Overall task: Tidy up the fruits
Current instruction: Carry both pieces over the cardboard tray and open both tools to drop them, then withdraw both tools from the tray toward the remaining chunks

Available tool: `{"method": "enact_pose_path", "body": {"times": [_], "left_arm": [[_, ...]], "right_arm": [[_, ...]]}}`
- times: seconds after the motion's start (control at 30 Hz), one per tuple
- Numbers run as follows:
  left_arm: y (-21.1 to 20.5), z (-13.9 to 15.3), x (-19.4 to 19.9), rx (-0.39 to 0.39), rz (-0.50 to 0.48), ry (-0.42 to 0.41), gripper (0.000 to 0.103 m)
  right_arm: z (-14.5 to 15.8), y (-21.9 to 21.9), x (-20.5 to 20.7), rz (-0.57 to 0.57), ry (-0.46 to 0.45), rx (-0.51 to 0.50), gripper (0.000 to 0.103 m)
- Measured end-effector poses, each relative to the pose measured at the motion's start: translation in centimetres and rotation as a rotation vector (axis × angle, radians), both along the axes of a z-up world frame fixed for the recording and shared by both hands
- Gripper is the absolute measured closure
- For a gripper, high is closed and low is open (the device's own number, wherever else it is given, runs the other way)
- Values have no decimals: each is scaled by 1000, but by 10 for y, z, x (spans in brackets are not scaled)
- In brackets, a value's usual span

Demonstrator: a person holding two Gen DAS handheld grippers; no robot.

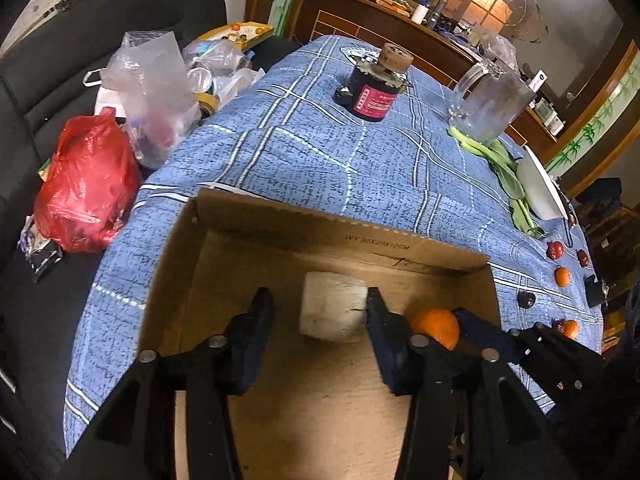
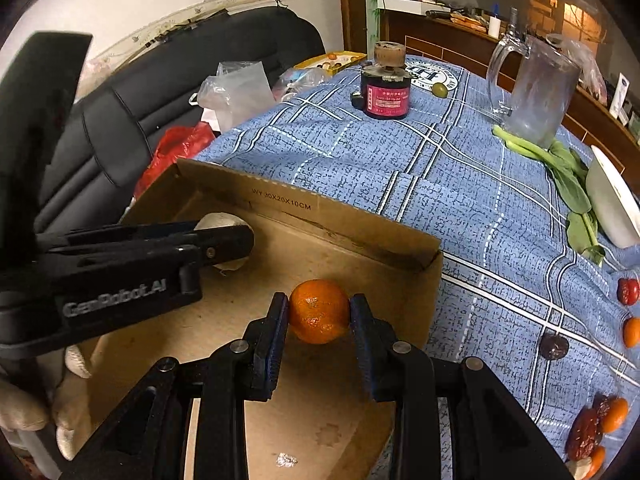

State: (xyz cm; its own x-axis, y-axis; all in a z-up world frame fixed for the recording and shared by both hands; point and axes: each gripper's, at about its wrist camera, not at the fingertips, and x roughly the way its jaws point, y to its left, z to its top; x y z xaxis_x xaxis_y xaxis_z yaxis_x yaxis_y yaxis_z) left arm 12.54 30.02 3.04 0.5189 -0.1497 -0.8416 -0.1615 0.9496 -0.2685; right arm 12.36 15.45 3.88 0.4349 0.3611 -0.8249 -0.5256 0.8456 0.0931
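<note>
Inside the cardboard box [image 2: 352, 236], near its right wall: right tongs [image 2: 319, 312] clamped on a small orange [image 2: 319, 311], one pad on each side of it. Touching the box floor or held just above it: cannot tell.

Also inside the box, left of the orange: left tongs [image 1: 320, 308] standing apart, with a pale white lump [image 1: 332, 306] between the fingers. Right finger close against the lump, left finger clear of it. No squeeze on it.

At the near left corner of the box: a hand in a white glove [image 2: 28, 404].

On the blue checked cloth [image 2: 460, 168] over the desk, right of the box: more small oranges [image 2: 633, 332], dark red fruits [image 2: 628, 291] and a dark round one [image 2: 554, 347].

Past the box, farther up the cloth: a black can with a red label [image 2: 385, 94], a tiny green fruit [image 2: 440, 90], a clear glass mug [image 2: 534, 92], green leafy stalks [image 2: 568, 176] and a white dish [image 2: 614, 204].

Left of the box, off the desk: a red bag [image 1: 86, 192] and clear bags [image 1: 150, 92] on a black seat [image 1: 116, 16].
</note>
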Motion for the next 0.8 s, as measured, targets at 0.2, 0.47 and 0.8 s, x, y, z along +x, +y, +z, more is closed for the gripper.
{"method": "enact_pose_path", "body": {"times": [0.2,0.47,0.8], "left_arm": [[7,10,-14,-13,18,-16,55],[18,41,-60,-54,91,-93,43],[-53,66,-129,-145,-36,-159,36]], "right_arm": [[12,-1,-7,-13,-50,18,43],[49,-38,-39,-62,-136,83,35],[59,-143,-112,-171,-126,192,31]]}}
